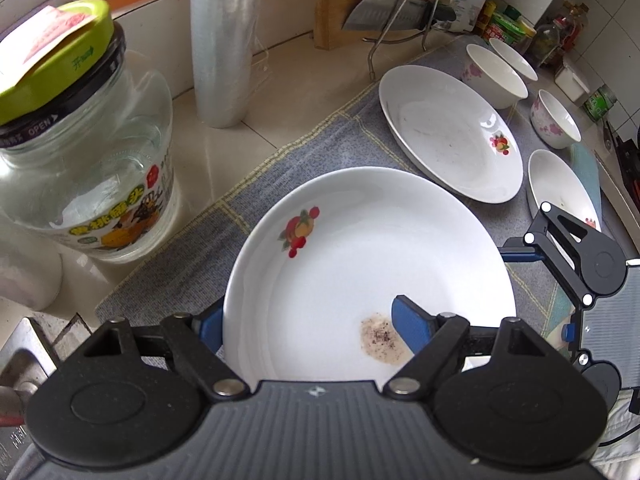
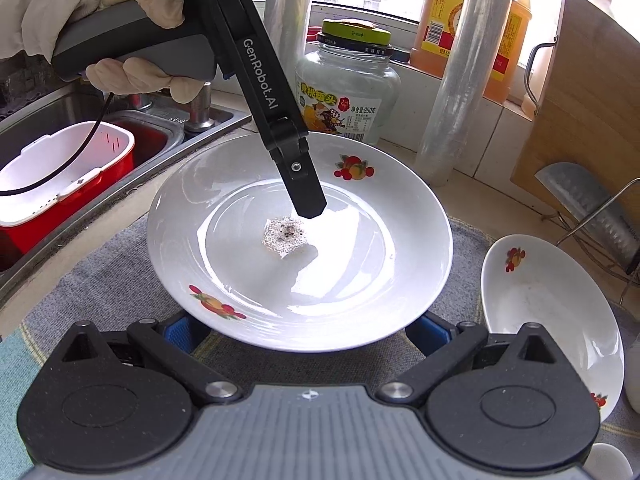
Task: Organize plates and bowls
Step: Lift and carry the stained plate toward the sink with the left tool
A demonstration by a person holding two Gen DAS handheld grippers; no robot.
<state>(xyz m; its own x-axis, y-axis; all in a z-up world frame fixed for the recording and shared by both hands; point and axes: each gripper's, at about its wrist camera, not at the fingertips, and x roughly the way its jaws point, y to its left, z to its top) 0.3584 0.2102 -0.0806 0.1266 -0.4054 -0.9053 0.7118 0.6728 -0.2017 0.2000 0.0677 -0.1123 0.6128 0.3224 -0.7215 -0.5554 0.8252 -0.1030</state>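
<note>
1. White plate with fruit prints sits front and centre over the grey-blue mat. It has a speckled brownish stain near the middle.
2. The left claw is narrowed down and clamped on the plate's rim. One blue pad is inside the dish right beside the stain, and the other is under the rim on the outside.
3. A gloved hand holds that claw's grey handle, up in the corner of the right view.
4. The right claw stands spread wide with nothing pinched. Both its fingers poke under the plate's near edge, and I can't tell if they actually touch it.
5. Can't tell either whether the plate rests on the mat or is just off it.
6. A second plate lies on the mat just past the held one, and a third is off to the side of that.
7. Three bowls with pink flowers stand upright beyond those plates.
8. Off the mat on the counter there's a glass jar with a green lid and a roll of film standing upright.
9. A cleaver sits in a wire rack against a wooden board.
10. The sink is just beside the mat, with a red basket in it.
</note>
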